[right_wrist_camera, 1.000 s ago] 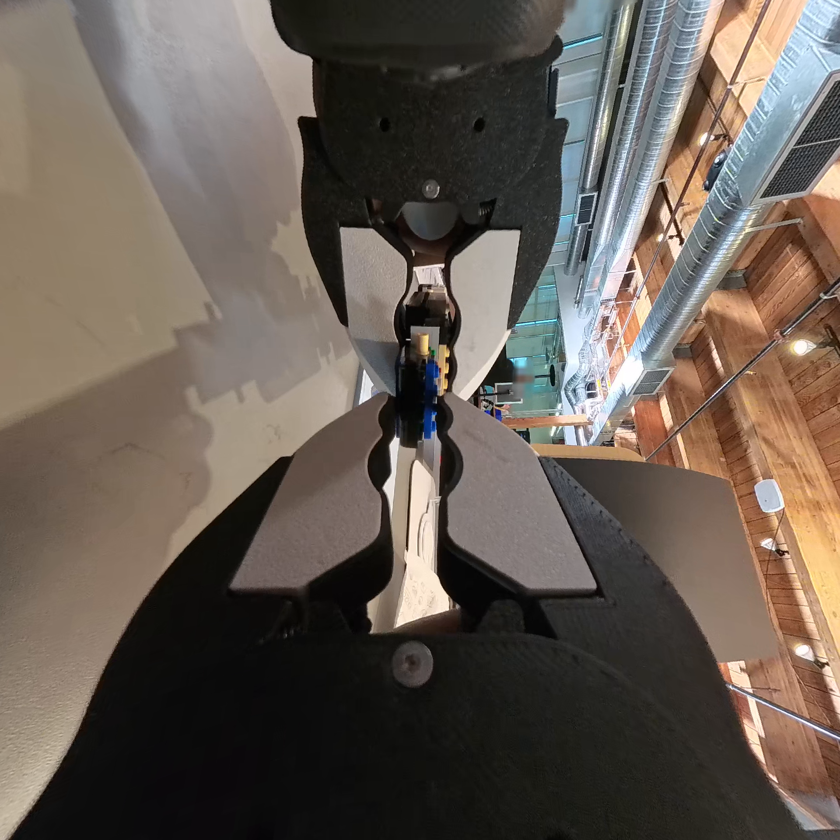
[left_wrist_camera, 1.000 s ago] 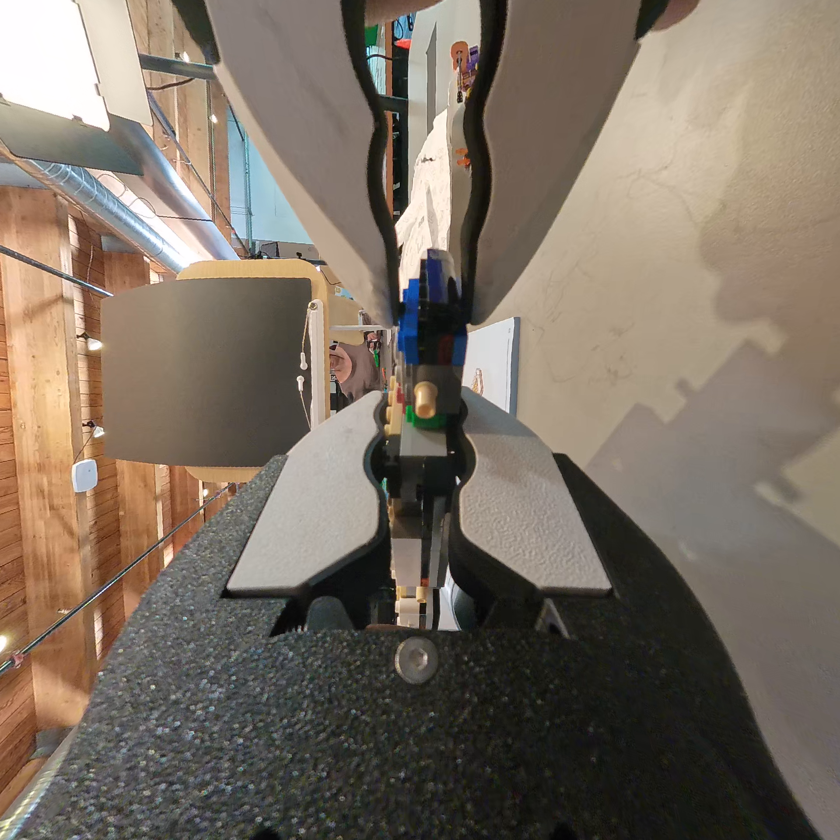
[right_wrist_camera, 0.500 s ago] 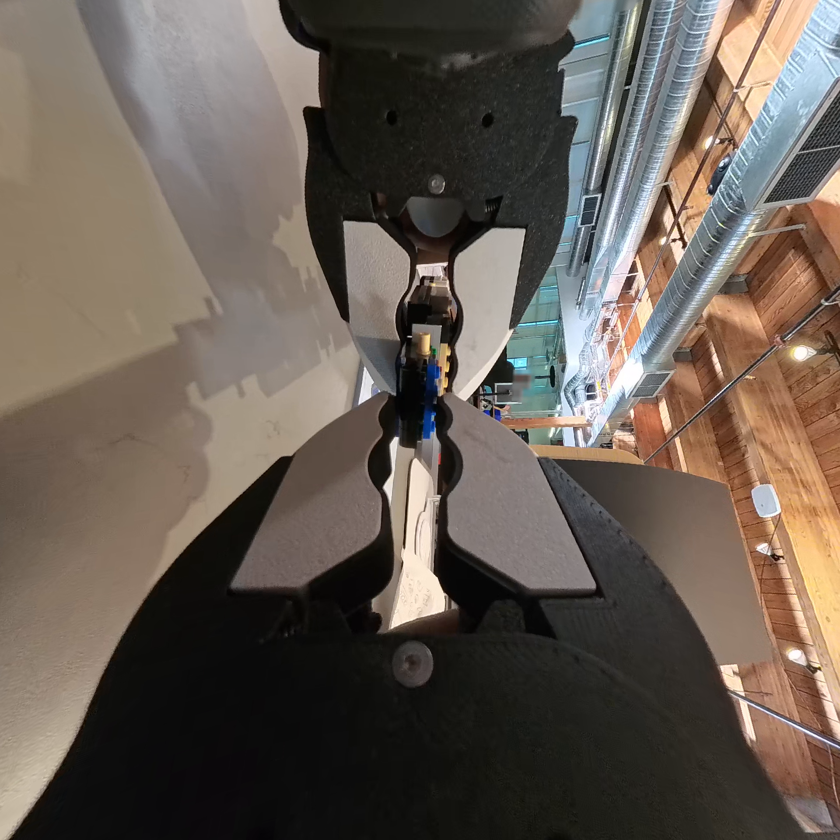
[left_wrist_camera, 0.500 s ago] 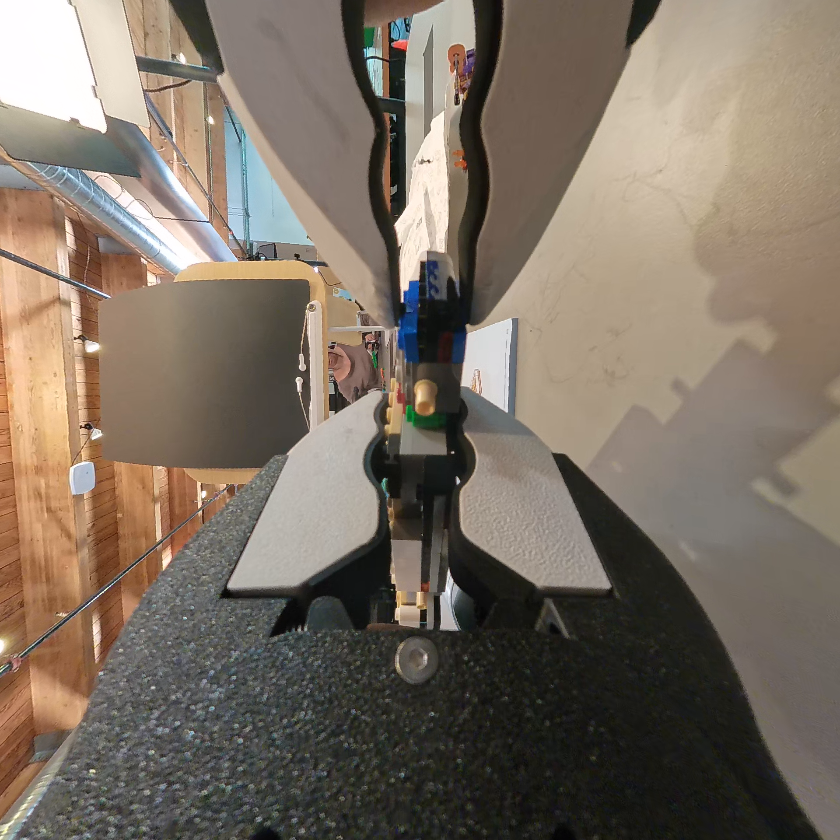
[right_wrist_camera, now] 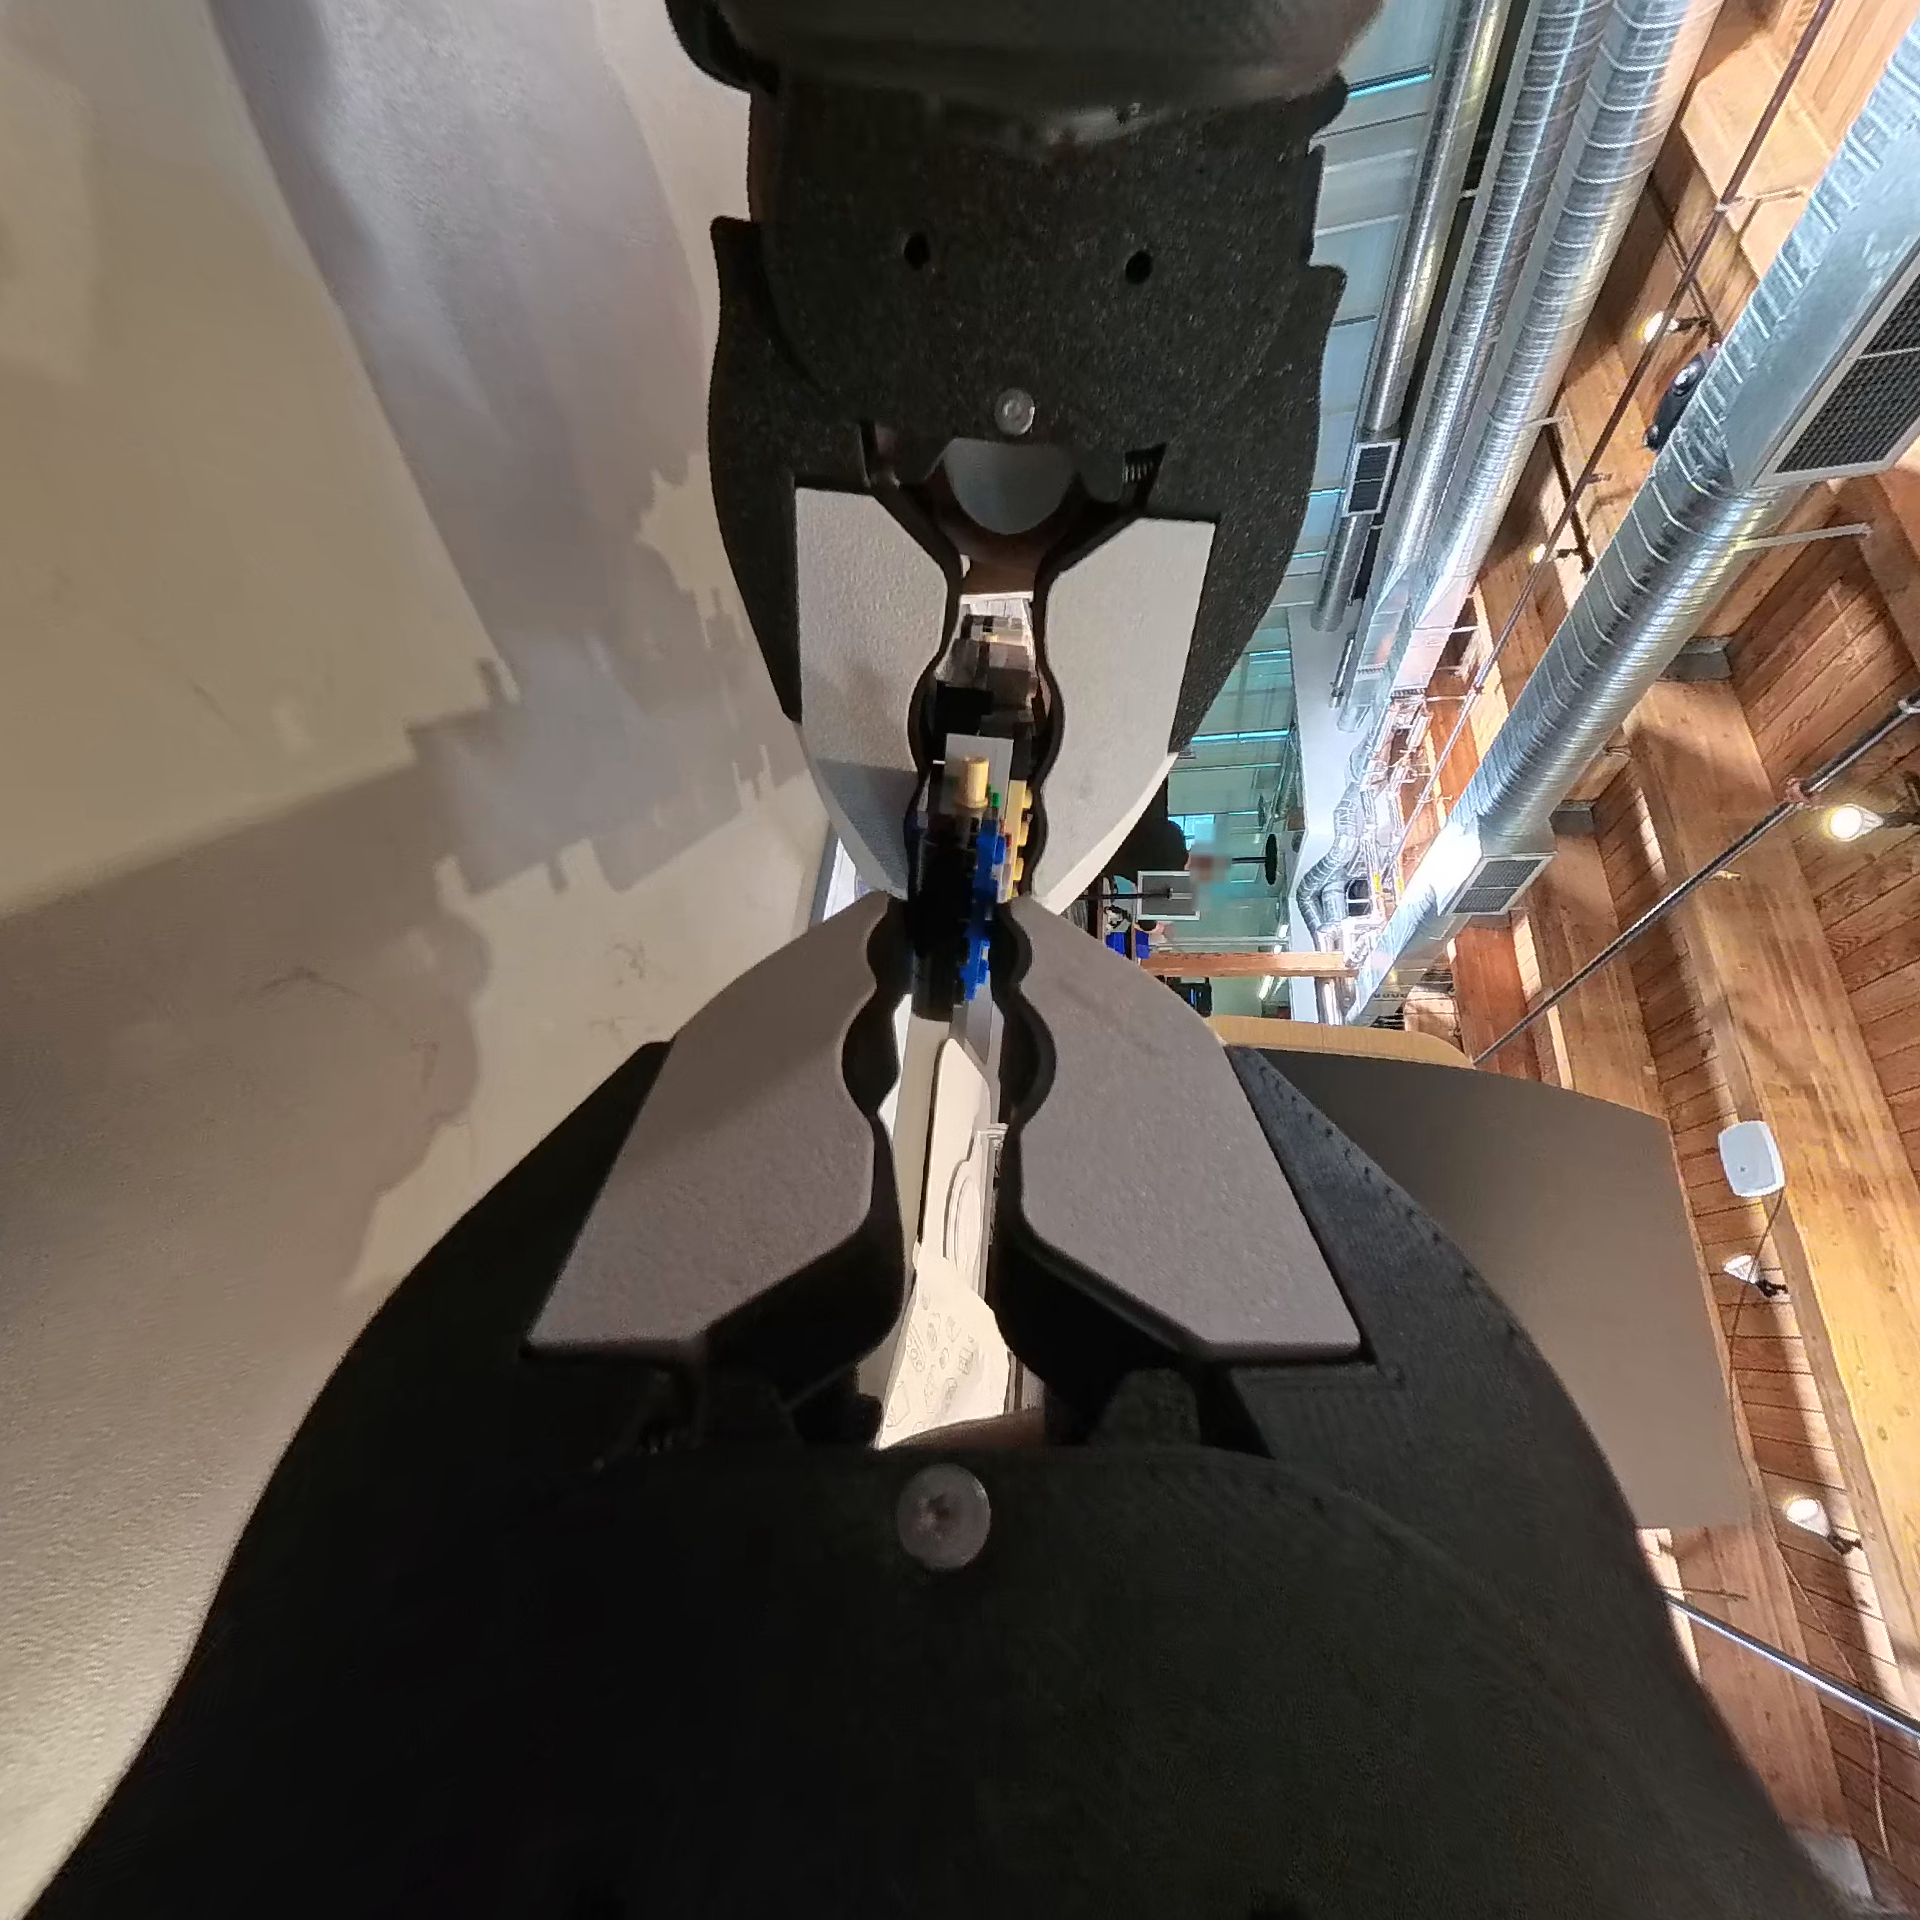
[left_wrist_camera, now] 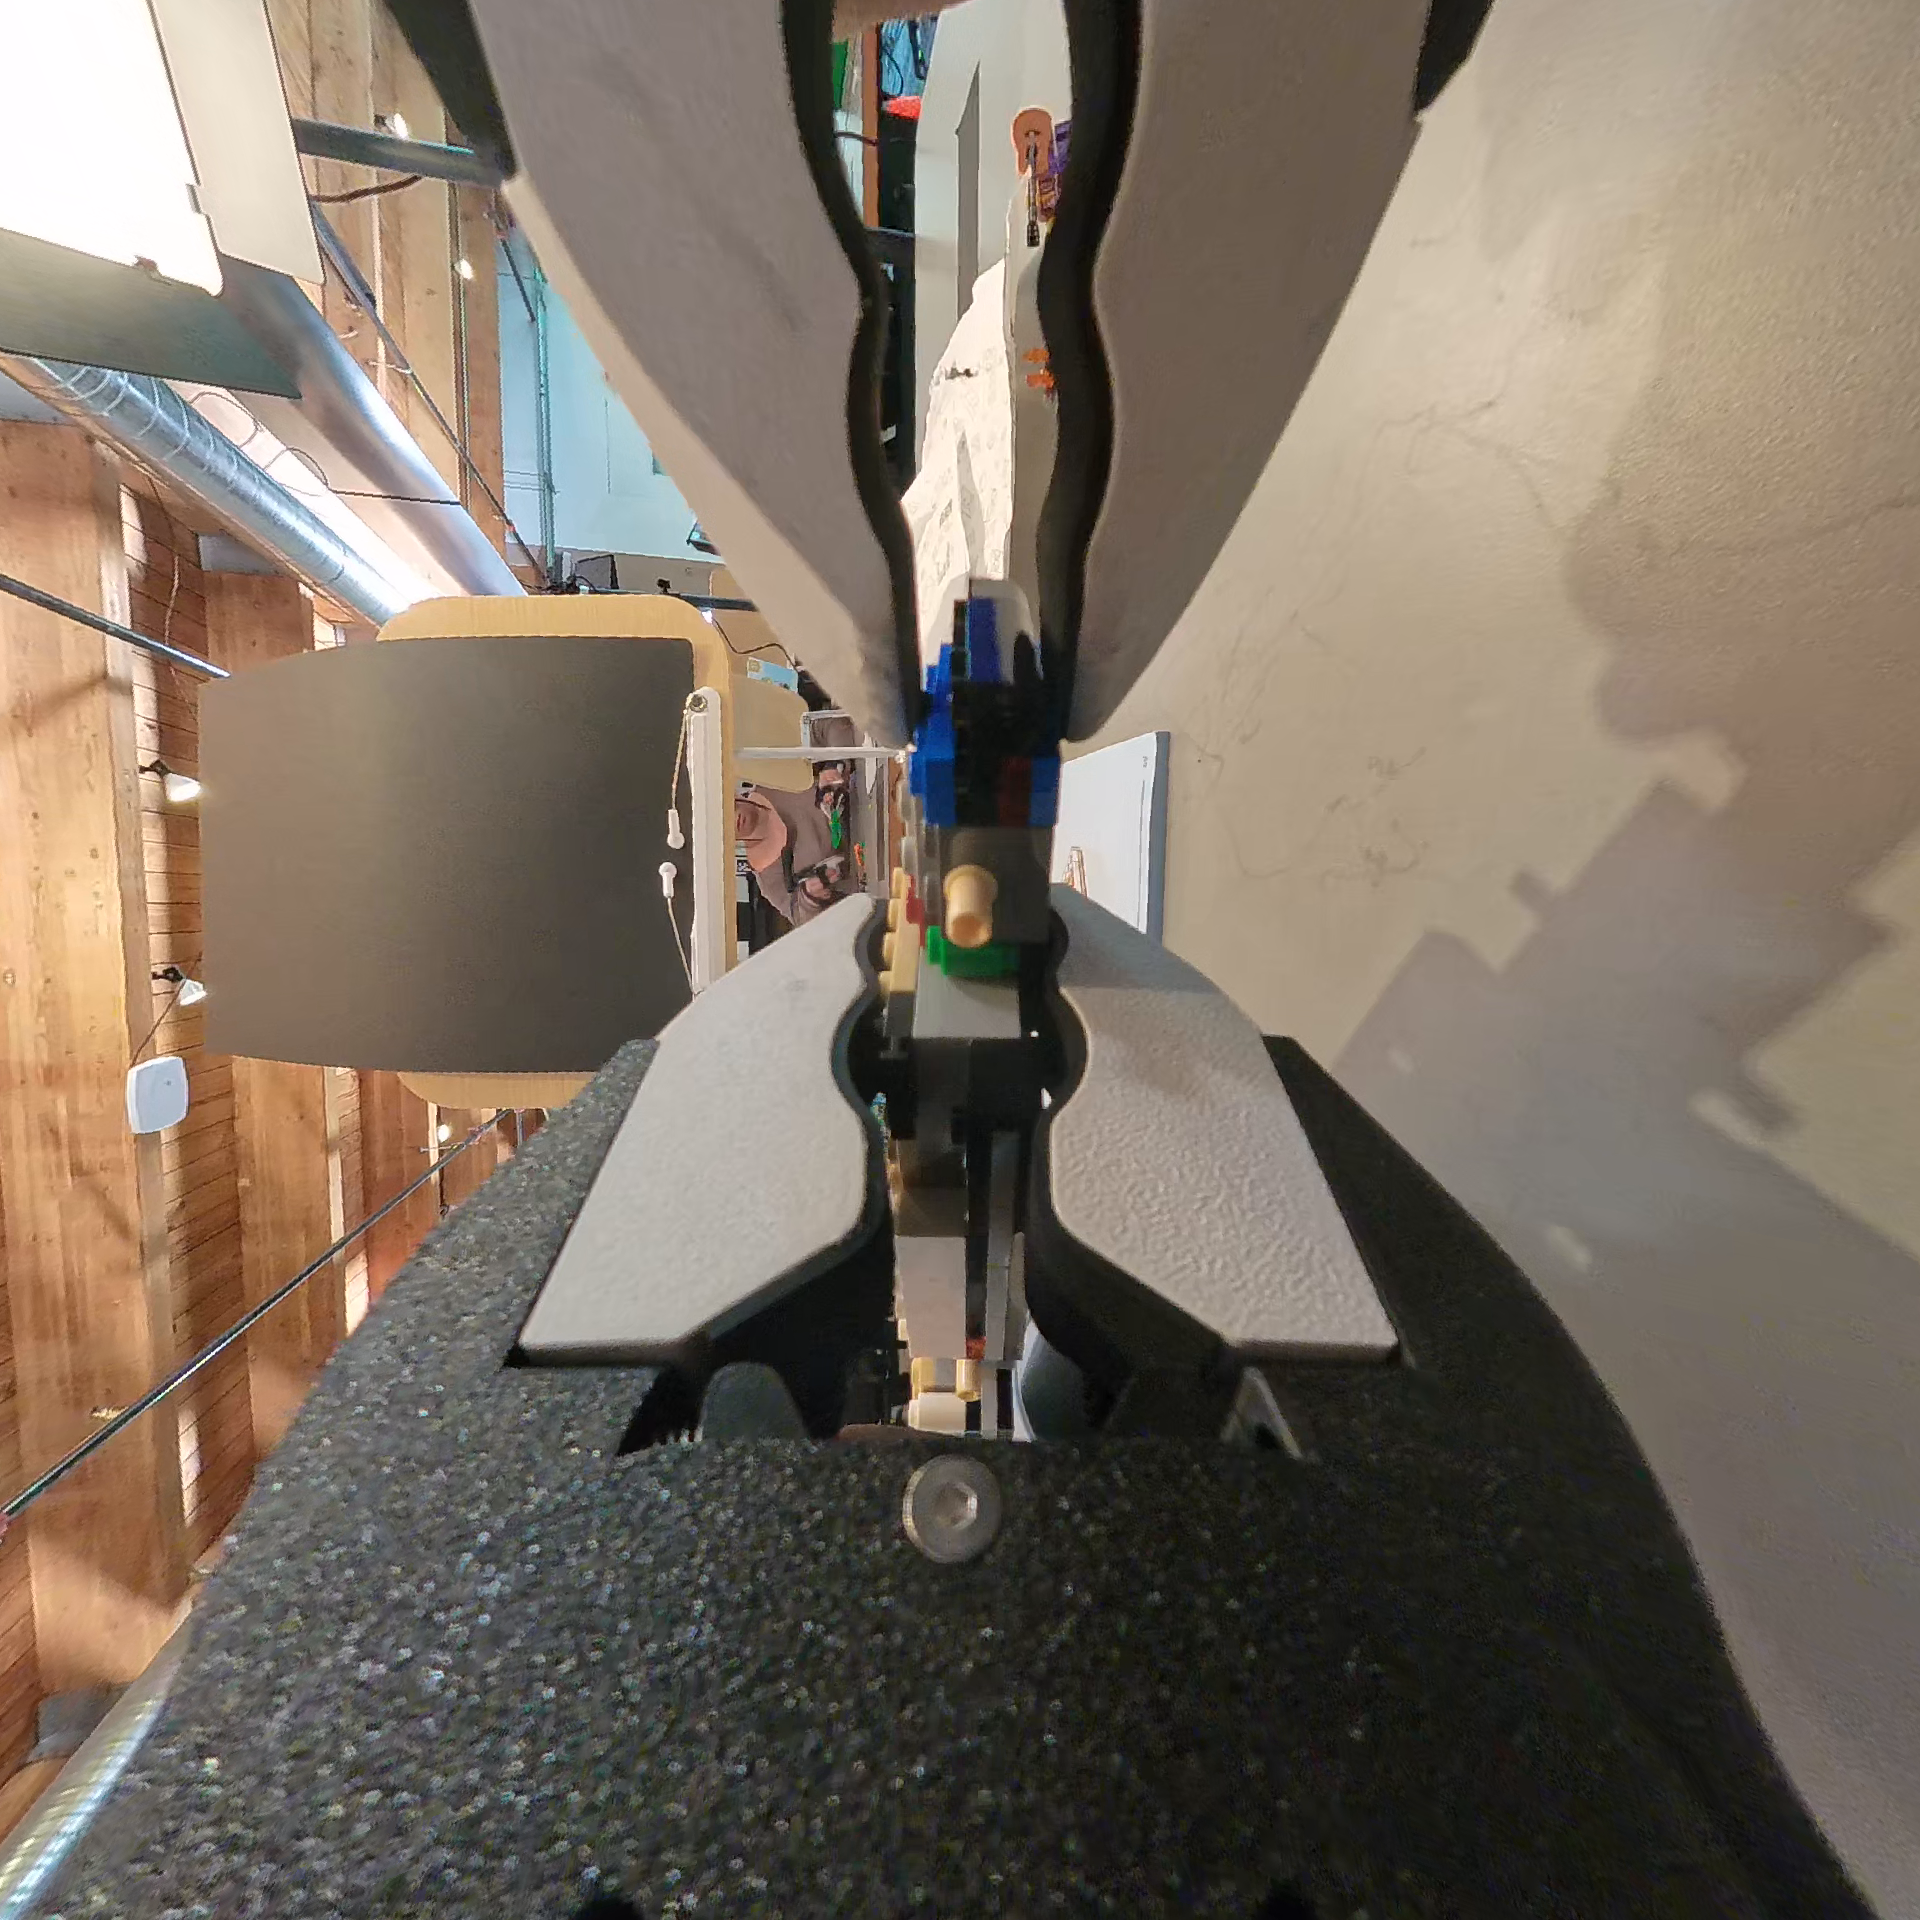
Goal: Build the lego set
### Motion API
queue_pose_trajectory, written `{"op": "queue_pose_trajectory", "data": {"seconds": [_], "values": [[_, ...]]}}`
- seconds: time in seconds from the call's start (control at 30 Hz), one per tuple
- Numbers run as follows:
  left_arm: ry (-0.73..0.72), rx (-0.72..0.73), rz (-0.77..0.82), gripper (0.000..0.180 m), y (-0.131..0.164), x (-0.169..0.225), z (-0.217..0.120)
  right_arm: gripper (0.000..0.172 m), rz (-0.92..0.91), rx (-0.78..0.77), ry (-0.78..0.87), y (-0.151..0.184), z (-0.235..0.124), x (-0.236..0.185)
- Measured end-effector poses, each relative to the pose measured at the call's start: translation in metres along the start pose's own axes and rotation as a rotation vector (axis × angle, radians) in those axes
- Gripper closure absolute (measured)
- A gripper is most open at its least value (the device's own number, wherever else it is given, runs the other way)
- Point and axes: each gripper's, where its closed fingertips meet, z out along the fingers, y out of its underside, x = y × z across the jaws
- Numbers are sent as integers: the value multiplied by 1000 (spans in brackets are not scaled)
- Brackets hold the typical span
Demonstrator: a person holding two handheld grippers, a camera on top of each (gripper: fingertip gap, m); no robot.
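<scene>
My left gripper (left_wrist_camera: 961,935) and right gripper (right_wrist_camera: 951,935) meet tip to tip, rolled sideways beside a pale plaster wall (left_wrist_camera: 1507,520). Both pinch one studded toy-brick assembly (left_wrist_camera: 982,831): my left's textured grey pads clamp its grey, black and green end, my right's press its blue-and-black end. A tan peg (left_wrist_camera: 968,902) protrudes.

Left tool (left_wrist_camera: 961,935) and right tool (right_wrist_camera: 961,935) tip-to-tip, both clamped on brick model (left_wrist_camera: 982,769).

Loft-style workshop: timber walls (right_wrist_camera: 1766,727), exposed metal ducts (right_wrist_camera: 1621,582), rail lighting (left_wrist_camera: 177,784).
</scene>
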Motion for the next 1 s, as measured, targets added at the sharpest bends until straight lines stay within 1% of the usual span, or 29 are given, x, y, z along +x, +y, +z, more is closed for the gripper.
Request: {"op": "queue_pose_trajectory", "data": {"seconds": [0.6, 0.87, 1.0], "values": [[17, 22, -31, 156, -2, 2, 0, 157, -1, 22, -9, 0, -1, -1], [13, 4, -20, 155, 0, 2, 2, 156, -33, 20, 51, 1, 0, 0], [20, 2, -21, 155, 0, 3, 2, 147, 1, 36, 56, -1, -2, 4]]}}
